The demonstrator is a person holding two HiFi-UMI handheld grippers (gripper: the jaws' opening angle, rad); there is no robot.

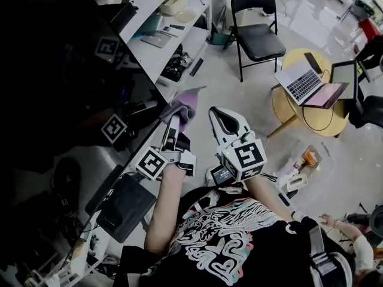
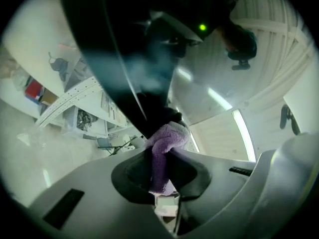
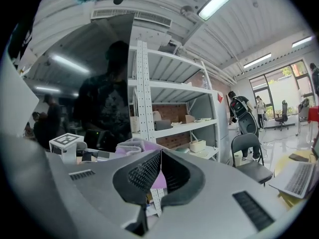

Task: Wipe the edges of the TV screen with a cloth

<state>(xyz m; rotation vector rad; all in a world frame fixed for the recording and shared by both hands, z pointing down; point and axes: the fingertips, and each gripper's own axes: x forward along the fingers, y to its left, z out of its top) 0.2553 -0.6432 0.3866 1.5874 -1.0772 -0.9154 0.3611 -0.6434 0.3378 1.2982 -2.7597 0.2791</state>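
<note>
Reaching forward on an outstretched forearm, the left gripper [image 1: 173,129] is clamped on the purple cloth [image 1: 183,104]; the cloth touches the edge of the dark TV screen [image 1: 60,70]. Just beside it, the right gripper [image 1: 220,119] hovers with its jaws pressed together on nothing.

White shelf [image 1: 179,48], upper left of head view: carries a closed grey laptop [image 1: 157,39], a small black flat item [image 1: 177,27] and a heap of dark clutter [image 1: 175,64]. The board above it holds a beige tray [image 1: 174,3].

Round wooden table [image 1: 286,111], right: an open laptop [image 1: 306,81], a tablet [image 1: 344,73] propped just beside it, and a black cable [image 1: 323,113] looped across the top.

Floor [image 1: 239,106], pale and glossy: a black folding chair [image 1: 257,31] stands between shelf and table. A small box [image 1: 308,157] of orange items lies near the table's foot.
</note>
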